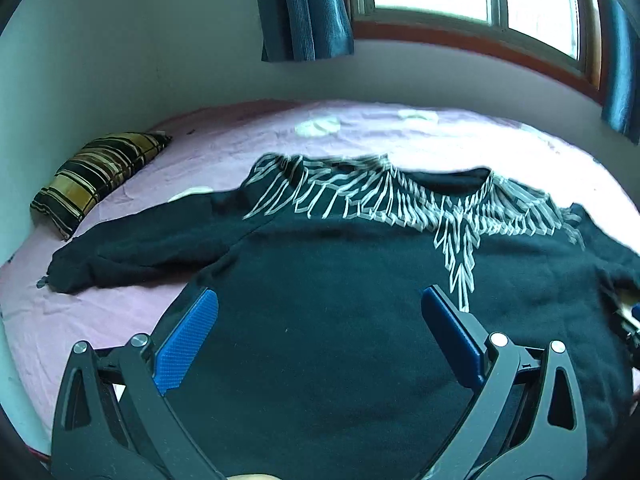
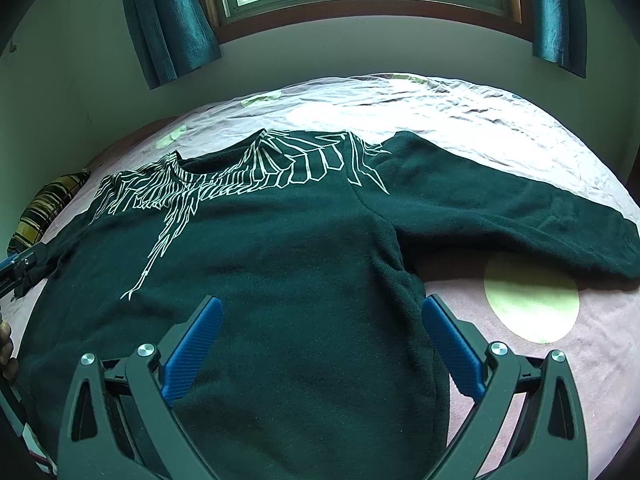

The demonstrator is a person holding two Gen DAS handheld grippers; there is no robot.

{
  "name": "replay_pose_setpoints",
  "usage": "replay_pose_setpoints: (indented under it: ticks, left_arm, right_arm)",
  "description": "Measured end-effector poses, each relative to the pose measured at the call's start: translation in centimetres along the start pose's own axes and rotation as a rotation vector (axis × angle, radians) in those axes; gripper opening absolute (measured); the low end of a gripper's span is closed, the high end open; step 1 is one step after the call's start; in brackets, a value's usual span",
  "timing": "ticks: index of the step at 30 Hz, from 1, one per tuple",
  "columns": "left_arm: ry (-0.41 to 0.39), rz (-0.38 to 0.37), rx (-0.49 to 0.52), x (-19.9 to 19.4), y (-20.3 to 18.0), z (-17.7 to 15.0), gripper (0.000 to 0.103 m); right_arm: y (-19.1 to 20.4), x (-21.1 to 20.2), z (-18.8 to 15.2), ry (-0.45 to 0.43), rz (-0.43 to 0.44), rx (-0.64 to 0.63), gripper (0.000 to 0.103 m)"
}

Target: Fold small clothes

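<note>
Black sweatshirt (image 1: 340, 320) lies flat, front up, on the pink bed (image 1: 100, 320), sleeves out. I hold both the left gripper (image 1: 320, 312) and right gripper (image 2: 320, 320) above its hem, fingers spread, empty. Folding hasn't begun; next I'd pinch a sleeve.

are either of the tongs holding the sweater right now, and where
No, nothing is held. The left tongs and right tongs are both wide open above the black sweater, which lies flat on the bed.

No readable text, label or number appears — the sweater (image 2: 280, 248) bears only a white line pattern.
</note>
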State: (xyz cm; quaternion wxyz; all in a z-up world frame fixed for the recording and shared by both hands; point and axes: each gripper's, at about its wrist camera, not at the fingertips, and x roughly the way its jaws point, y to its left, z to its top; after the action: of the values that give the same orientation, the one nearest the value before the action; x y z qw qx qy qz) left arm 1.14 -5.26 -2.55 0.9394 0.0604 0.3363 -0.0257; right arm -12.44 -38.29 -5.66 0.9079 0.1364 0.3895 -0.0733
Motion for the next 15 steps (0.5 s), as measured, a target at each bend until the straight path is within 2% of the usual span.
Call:
replay_pose_setpoints:
  ticks: [3,5,7,9,11,15]
  left_arm:
    - [-0.015,-0.011,0.011,-0.12,0.01,0.09,0.101]
    - [-0.004,0.012,-0.002,0.12,0.18,0.10,0.101]
    - [0.012,-0.005,0.004,0.48,0.30,0.18,0.101]
    - [0.025,0.023,0.022,0.73,0.25,0.24,0.101]
    - [0.016,0.045,0.000,0.62,0.43,0.19,0.101]
    - [0.045,0.012,-0.045,0.68,0.89,0.23,0.101]
  right_arm:
    - [0.29,0.04,-0.15,-0.002,0.003,-0.005,0.099]
    - [0.44,0.13,-0.16,0.002,0.002,-0.012,0.099]
    - [0.40,0.06,-0.14,-0.001,0.002,-0.012,0.099]
    - [0.24,0.10,-0.10,-0.001,0.002,-0.007,0.099]
    - [0.18,0.16,-0.07,0.000,0.004,-0.003,0.099]
    - [0.25,0.17,-0.07,0.000,0.003,-0.007,0.099]
